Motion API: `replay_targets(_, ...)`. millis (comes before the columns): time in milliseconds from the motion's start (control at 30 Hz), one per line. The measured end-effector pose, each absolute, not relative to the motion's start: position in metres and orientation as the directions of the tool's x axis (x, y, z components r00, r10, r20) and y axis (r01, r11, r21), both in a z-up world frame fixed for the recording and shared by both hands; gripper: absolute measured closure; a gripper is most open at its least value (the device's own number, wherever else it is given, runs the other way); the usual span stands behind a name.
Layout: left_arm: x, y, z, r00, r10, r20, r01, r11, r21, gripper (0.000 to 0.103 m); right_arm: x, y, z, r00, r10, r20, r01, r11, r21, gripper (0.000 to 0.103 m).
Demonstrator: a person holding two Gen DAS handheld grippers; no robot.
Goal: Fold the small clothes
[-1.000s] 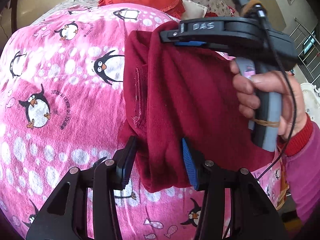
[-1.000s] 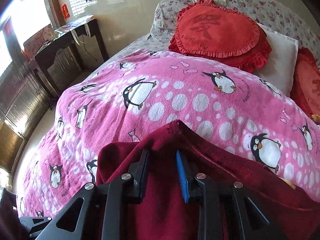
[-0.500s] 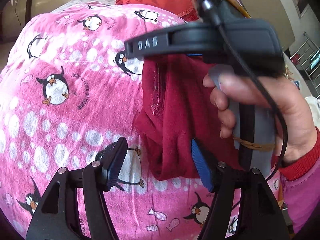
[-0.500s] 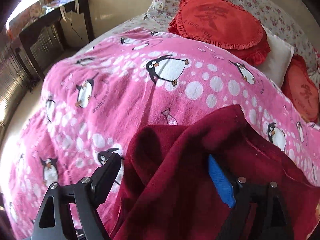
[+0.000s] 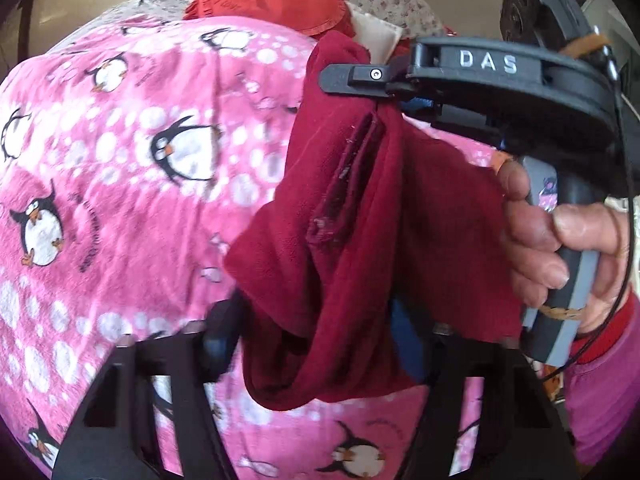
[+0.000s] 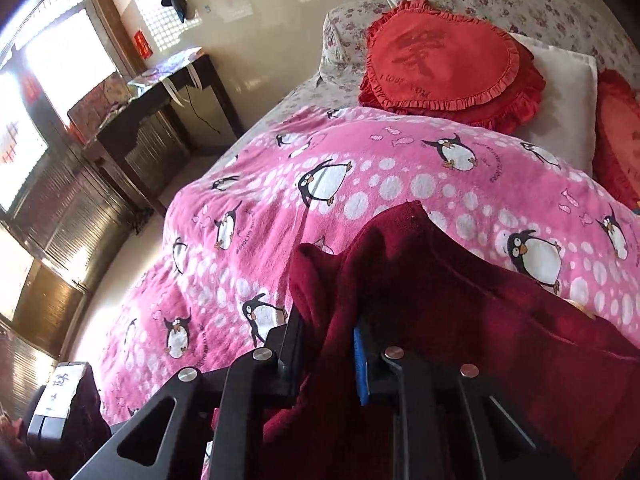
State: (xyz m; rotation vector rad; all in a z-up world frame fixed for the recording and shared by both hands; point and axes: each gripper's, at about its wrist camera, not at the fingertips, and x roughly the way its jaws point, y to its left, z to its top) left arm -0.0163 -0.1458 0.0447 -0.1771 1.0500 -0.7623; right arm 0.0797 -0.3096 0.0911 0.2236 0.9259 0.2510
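Left wrist view: the left hand-held gripper (image 5: 316,332) has just been closing, and its jaws now stand partly closed with a bunched fold of the dark red garment (image 5: 360,216) between them, the cloth filling the gap from pad to pad. The garment hangs lifted above the pink penguin-print blanket (image 5: 120,184) that covers the bed. At its upper edge the right hand-held gripper (image 5: 384,80), marked "DAS", pinches the cloth; a hand (image 5: 560,240) with a red cuff grasps its grey handle. A red heart-shaped cushion (image 5: 272,0) lies beyond the blanket. Right wrist view: the right hand-held gripper (image 6: 328,344) has also just been closing, and its jaws are nearly together, clamped on a ridge of the garment (image 6: 440,300), which rises in a peak ahead of the fingers and drapes away to the right. Beyond it lie the blanket (image 6: 400,168), the cushion (image 6: 444,60) against a white pillow (image 6: 560,92), and a dark bench (image 6: 160,92) by the window.
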Motion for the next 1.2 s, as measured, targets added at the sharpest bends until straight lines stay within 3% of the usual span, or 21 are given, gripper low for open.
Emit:
replay_targets(33,-0.019,-0.148,0.05,0.266,-0.656,-0.707,0.49,0.723,-0.487,0.064,0.074,-0.315,0.096,0.588,0.313,-0.746,-0.117,0.945,0.305,0.085)
replay_targets(133,-0.036,-0.162,0.075,0.266,-0.684,-0.679,0.549,0.686,-0.476,0.07,0.055,-0.339,0.113,0.623,0.327,-0.711,-0.114,0.937,0.331,0.086)
replay_targets(333,-0.071,-0.226,0.12,0.196,-0.767,-0.61,0.702,0.545,-0.459,0.071,-0.006,-0.408,0.157,0.7,0.312,-0.643,-0.086,0.93,0.357,0.087)
replay_targets(467,-0.093,-0.292,0.121,0.11,-0.777,-0.62,0.769,0.462,-0.443,0.071,-0.055,-0.463,0.17,0.745,0.248,-0.619,-0.008,0.931,0.364,0.087)
replay_targets(767,-0.119,-0.37,0.08,0.016,-0.689,-0.724,0.794,0.449,-0.409,0.071,-0.099,-0.558,0.085,0.641,0.081,-0.763,0.301,0.888,0.347,0.086)
replay_targets(833,-0.13,-0.37,0.1,0.028,-0.684,-0.729,0.823,0.429,-0.371,0.071,-0.106,-0.565,0.086,0.639,0.026,-0.769,0.346,0.883,0.317,0.061)
replay_targets(900,-0.134,-0.356,0.118,0.064,-0.693,-0.718,0.851,0.413,-0.324,0.062,-0.119,-0.566,0.102,0.658,-0.039,-0.752,0.372,0.885,0.28,0.057)
replay_targets(1100,-0.124,-0.309,0.118,0.268,-0.622,-0.735,0.838,0.528,-0.141,0.058,-0.153,-0.517,0.148,0.734,0.102,-0.671,0.139,0.945,0.296,0.057)
replay_targets(1200,-0.101,-0.31,0.089,0.263,-0.571,-0.778,0.776,0.604,-0.181,0.058,-0.153,-0.489,0.134,0.707,0.13,-0.695,0.09,0.958,0.271,0.071)
